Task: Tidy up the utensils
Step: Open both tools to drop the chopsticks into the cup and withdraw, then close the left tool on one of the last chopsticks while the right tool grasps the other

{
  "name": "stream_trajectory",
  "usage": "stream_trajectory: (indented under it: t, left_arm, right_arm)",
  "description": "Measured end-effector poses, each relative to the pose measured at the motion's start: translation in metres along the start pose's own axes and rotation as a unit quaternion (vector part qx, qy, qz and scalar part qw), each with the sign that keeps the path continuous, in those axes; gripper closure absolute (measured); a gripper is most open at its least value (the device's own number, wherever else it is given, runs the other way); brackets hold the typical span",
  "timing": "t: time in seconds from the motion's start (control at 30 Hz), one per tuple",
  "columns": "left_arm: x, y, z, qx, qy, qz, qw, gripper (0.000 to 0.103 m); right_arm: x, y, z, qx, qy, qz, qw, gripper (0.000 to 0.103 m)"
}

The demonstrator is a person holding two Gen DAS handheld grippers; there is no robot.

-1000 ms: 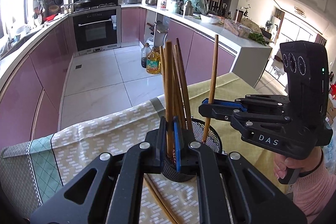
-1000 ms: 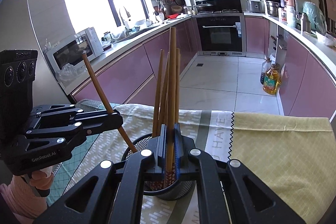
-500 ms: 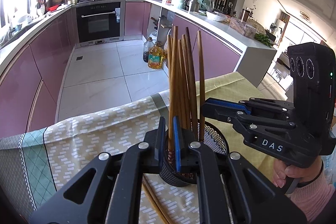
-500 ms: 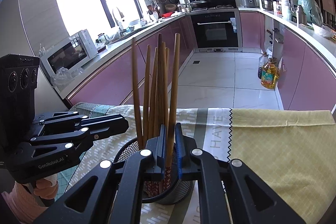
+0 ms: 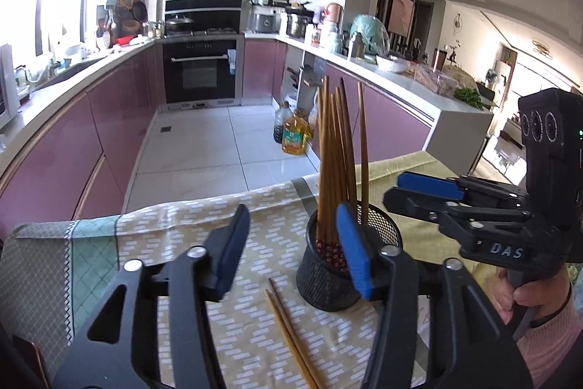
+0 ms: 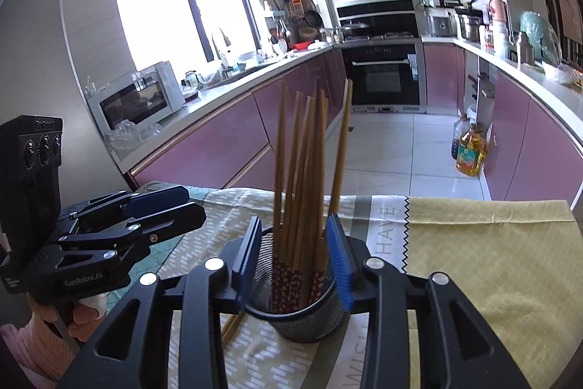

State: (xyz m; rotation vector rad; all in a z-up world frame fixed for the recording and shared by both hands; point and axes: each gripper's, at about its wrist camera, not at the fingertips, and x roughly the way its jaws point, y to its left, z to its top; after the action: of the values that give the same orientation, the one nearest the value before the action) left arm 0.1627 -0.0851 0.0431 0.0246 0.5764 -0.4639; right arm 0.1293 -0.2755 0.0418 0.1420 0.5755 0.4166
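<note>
My left gripper [image 5: 291,243] opening, nothing between pads; my right gripper [image 6: 293,250] opening around chopsticks [image 6: 302,177] upright in mesh holder [image 6: 309,316], pads clear; two loose chopsticks [image 5: 291,334] on tablecloth [image 6: 473,261]

One mesh cup [image 5: 329,265] holds about eight chopsticks [image 6: 300,170]; two more chopsticks [image 5: 291,334] lie on the table.
</note>
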Motion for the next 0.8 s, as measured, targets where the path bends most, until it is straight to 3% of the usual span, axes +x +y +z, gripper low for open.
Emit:
stream_trajectory:
  t: [0.1,0.37,0.67,0.8]
  left_arm:
    - [-0.019,0.005,-0.009,-0.005,-0.021,0.016,0.9996,0.030]
    - [-0.049,0.015,-0.044,-0.008,-0.036,0.061,0.9975,0.011]
    - [-0.051,0.031,-0.087,-0.024,0.008,0.089,0.9957,0.011]
    - [-0.049,0.038,-0.101,-0.045,0.026,0.088,0.9948,0.012]
  right_arm:
    - [-0.014,0.010,-0.006,-0.013,-0.014,0.010,1.000,0.055]
    - [-0.027,0.032,-0.034,-0.032,0.001,0.046,0.998,0.050]
    - [0.023,0.057,-0.097,-0.036,0.119,0.061,0.990,0.050]
    - [0.036,0.066,-0.112,-0.039,0.145,0.058,0.987,0.050]
